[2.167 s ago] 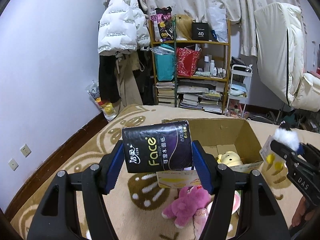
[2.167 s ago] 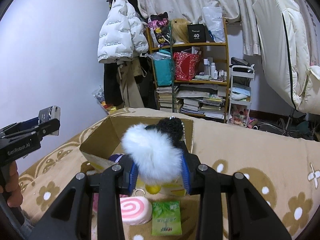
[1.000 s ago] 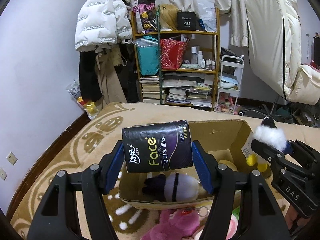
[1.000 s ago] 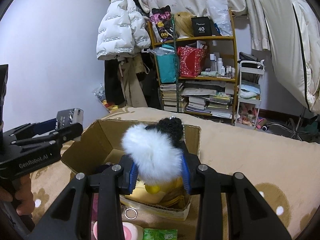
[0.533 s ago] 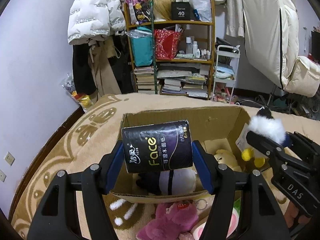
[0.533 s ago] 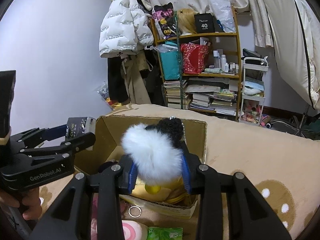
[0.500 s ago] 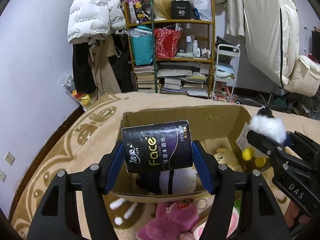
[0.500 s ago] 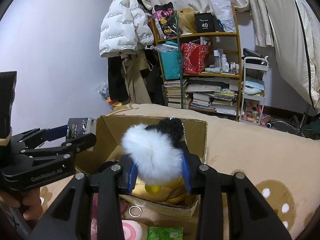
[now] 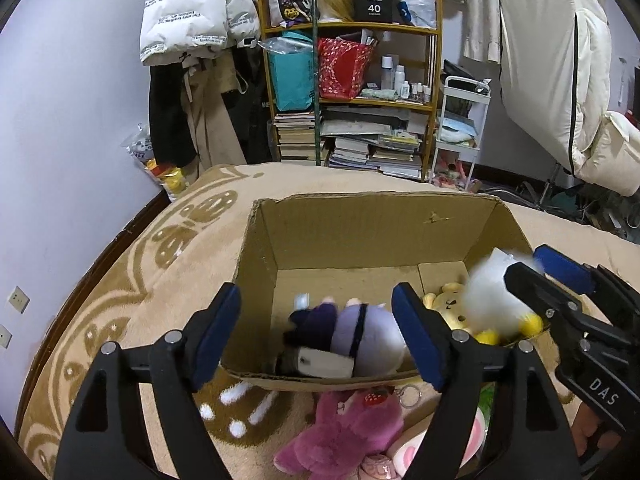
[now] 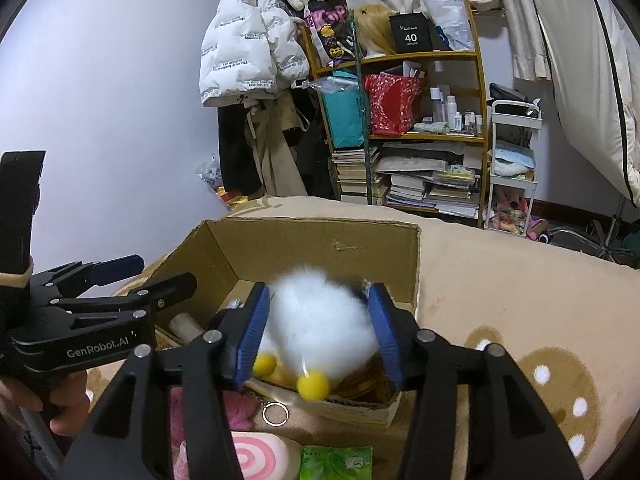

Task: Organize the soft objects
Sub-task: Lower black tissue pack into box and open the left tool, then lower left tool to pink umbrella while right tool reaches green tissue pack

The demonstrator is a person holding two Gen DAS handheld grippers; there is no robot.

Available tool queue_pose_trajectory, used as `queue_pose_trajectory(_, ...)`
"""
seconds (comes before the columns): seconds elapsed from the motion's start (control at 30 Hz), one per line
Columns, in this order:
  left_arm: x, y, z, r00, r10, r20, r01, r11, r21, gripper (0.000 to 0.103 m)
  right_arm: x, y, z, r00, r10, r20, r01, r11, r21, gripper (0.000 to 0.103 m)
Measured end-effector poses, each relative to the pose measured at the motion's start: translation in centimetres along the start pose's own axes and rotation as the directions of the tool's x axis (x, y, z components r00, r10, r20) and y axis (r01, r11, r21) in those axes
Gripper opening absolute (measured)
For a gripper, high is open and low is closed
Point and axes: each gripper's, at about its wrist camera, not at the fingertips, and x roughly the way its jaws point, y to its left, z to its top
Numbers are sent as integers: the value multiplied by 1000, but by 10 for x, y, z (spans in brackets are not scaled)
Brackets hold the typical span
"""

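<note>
An open cardboard box (image 9: 372,236) (image 10: 320,240) sits on the patterned beige blanket. My left gripper (image 9: 316,336) is open and empty above the box's near left part. The black tissue roll (image 9: 316,362) lies inside against the near wall, beside a purple and white plush (image 9: 360,336) and a yellow bear plush (image 9: 444,308). My right gripper (image 10: 316,332) is open over the box's right side. The white fluffy plush with yellow feet (image 10: 320,328) (image 9: 492,296) is blurred between its fingers, free of the pads.
A pink plush (image 9: 344,428) and a pink swirl cushion (image 10: 256,456) lie in front of the box, with a green packet (image 10: 336,464) and a key ring (image 10: 276,414). A cluttered shelf (image 9: 360,92), hanging coats and a white cart (image 9: 460,120) stand behind.
Both grippers have opened over the box. The tissue roll has dropped from the left gripper into the box. The white plush has come loose from the right gripper's pads.
</note>
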Motion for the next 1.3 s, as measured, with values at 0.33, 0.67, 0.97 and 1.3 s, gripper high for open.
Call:
queue_pose_trajectory(0.33,-22,2,-5,999,39,-23,-39,999,14,89,-23,-1,1,1000,-10,26,9,1000,27,89)
queue_pose_trajectory(0.67,-66,13,-17,997,68,-43,-69,997,-23,97,-61,4,3,998,-23,58,21,999,35,103)
queue_pose_trajectory(0.97,-104,7,-33,993,101,-65,-101,995,6,97,-92,6,1,997,-31,68,28,998,55,103)
queue_pose_trajectory(1.3,-130,-1,-48,990,125,-73,-123,992,21,97,-113,12,-6,998,-58,28,57,998,41,103)
